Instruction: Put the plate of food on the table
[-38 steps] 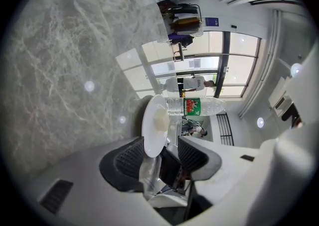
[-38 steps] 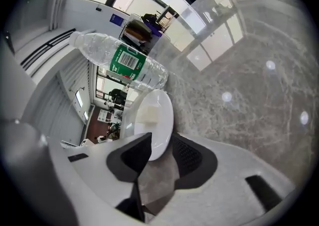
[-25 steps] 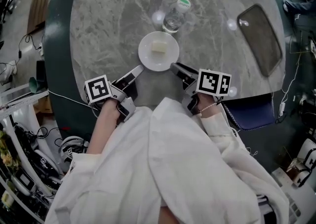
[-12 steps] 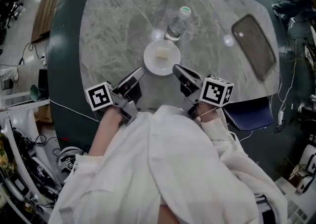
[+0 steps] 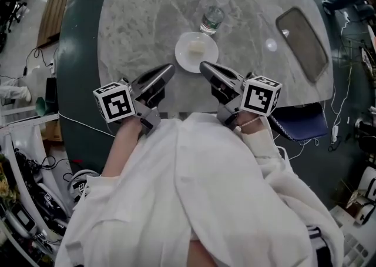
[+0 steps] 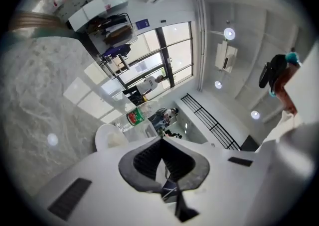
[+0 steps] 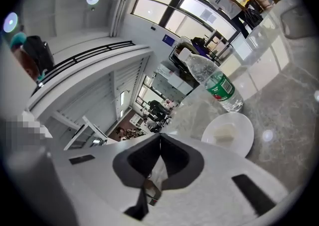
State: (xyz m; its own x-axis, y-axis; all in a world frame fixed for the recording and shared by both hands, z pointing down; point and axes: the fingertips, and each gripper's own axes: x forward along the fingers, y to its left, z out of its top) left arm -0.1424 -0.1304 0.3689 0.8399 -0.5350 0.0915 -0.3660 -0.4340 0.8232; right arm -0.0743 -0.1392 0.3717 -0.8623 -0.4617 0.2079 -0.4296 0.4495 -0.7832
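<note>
Resting place: the plate of food (image 5: 196, 52) sat flat on the marble tabletop (image 5: 135, 19), about midway across it, with one pale piece of food (image 5: 195, 49) on it.
Neighbours: a water bottle (image 5: 214, 16) stood just beside the plate's far edge, and a dark tray (image 5: 302, 42) lay well apart at the right.
Left side: the left tongs (image 5: 169, 69) were closed tip to tip with nothing between them. They hung on the near left of the plate, apart from its rim.
Right side: the right tongs (image 5: 203, 65) were likewise pressed together and empty, on the near right of the plate and clear of it.
Step in hand: the placing looked done, since the plate bore on the tabletop alone. What remained seemed to be drawing both tools away.
Doing it well: both tips were best kept above rim height and drawn straight toward the near edge, so that neither caught the plate.
Risk: a knock on the near rim could have pushed the plate into the bottle, which looked tall and easy to tip.
</note>
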